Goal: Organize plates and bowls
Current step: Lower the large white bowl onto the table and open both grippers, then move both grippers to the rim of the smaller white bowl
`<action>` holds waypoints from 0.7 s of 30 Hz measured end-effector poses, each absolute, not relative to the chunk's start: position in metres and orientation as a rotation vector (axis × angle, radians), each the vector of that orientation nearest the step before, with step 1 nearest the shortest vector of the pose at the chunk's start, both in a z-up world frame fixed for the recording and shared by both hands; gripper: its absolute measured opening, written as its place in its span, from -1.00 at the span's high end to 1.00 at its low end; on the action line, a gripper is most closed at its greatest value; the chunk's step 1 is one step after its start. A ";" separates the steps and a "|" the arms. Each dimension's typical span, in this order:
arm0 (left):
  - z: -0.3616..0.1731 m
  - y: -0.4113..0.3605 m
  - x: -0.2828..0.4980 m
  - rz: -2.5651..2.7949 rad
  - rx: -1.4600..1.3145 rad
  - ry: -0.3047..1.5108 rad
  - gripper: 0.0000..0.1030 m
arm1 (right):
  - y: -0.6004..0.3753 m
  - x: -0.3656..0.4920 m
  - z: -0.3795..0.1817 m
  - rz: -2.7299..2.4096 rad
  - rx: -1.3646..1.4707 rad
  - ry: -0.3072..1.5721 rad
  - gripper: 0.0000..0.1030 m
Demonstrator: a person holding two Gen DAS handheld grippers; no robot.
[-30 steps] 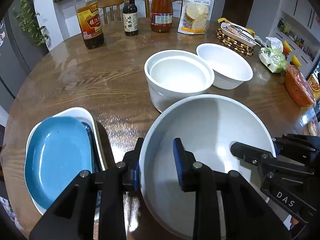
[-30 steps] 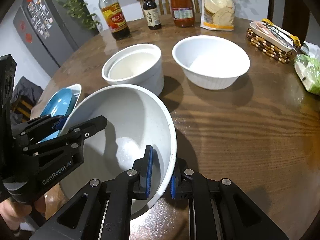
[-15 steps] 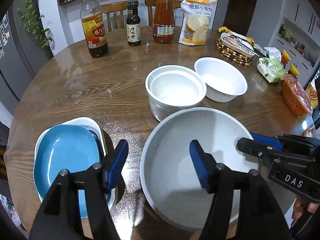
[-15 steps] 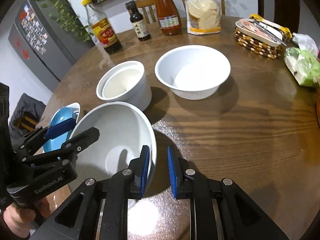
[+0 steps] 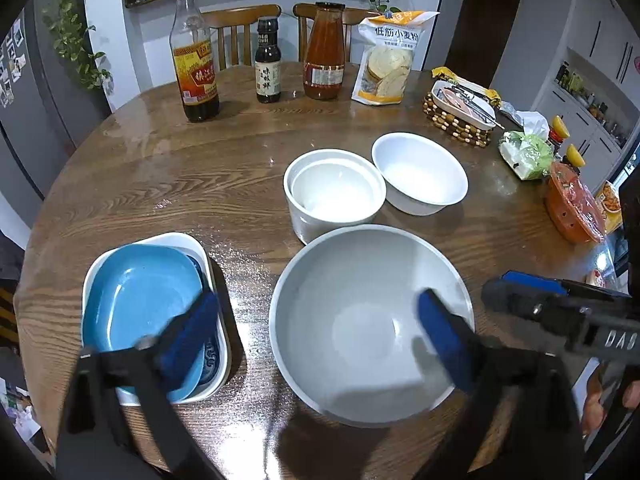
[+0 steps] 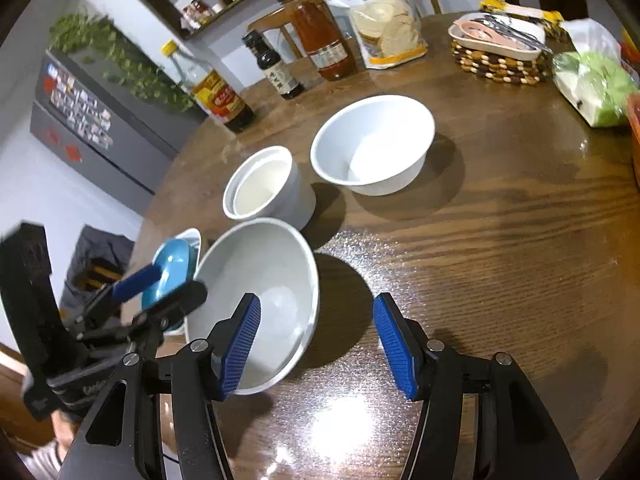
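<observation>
Bowl, grey [image 5: 372,320]: sits on the desk [image 5: 168,184] nearest us, between both claws, touched by neither.
Left claw [image 5: 316,328]: jaws opening wide, nothing held.
Right claw [image 6: 316,344]: jaws opening, bowl rim between them but free.
Doing it well: lift both claws clear before swinging, so no pad nudges the rim.
Plates [image 5: 140,304]: a blue one on a patterned one in one white dish, left of the bowl.
Bowls: three; grey, then two white [image 5: 334,192] [image 5: 420,172] behind it.
Bottles [image 5: 196,56]: three at the far edge.

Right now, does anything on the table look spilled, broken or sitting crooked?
Nothing spilled or broken shows. The blue plate sits slightly skewed inside the white rectangular dish, hiding most of a patterned plate beneath. The large grey bowl stands upright.
</observation>
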State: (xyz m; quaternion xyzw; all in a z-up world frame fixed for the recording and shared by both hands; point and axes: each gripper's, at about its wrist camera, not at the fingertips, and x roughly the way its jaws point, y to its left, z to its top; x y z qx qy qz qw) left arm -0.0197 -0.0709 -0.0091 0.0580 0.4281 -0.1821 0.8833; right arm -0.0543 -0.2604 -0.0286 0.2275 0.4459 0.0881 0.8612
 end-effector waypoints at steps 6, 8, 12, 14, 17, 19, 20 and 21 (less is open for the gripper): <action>-0.004 -0.074 -0.024 -0.364 0.133 0.871 -0.98 | -0.278 -0.056 -0.026 0.170 0.518 0.924 -0.17; -0.002 -0.077 -0.024 -0.361 0.138 0.866 -0.98 | -0.285 -0.056 -0.026 0.169 0.524 0.924 -0.17; 0.003 -0.083 -0.024 -0.351 0.154 0.851 -0.98 | -0.297 -0.053 -0.021 0.157 0.522 0.918 -0.17; 0.005 -0.087 -0.023 -0.349 0.162 0.848 -0.98 | -0.304 -0.051 -0.017 0.153 0.516 0.910 -0.17; 0.009 -0.096 -0.019 -0.347 0.175 0.840 -0.98 | -0.312 -0.048 -0.008 0.147 0.499 0.895 -0.18; 0.012 -0.102 -0.017 -0.343 0.182 0.835 -0.98 | -0.318 -0.044 -0.002 0.145 0.487 0.886 -0.18; 0.013 -0.106 -0.014 -0.342 0.184 0.836 -0.98 | -0.321 -0.042 0.000 0.145 0.482 0.884 -0.18; 0.014 -0.109 -0.012 -0.342 0.183 0.837 -0.98 | -0.323 -0.040 0.003 0.144 0.475 0.879 -0.18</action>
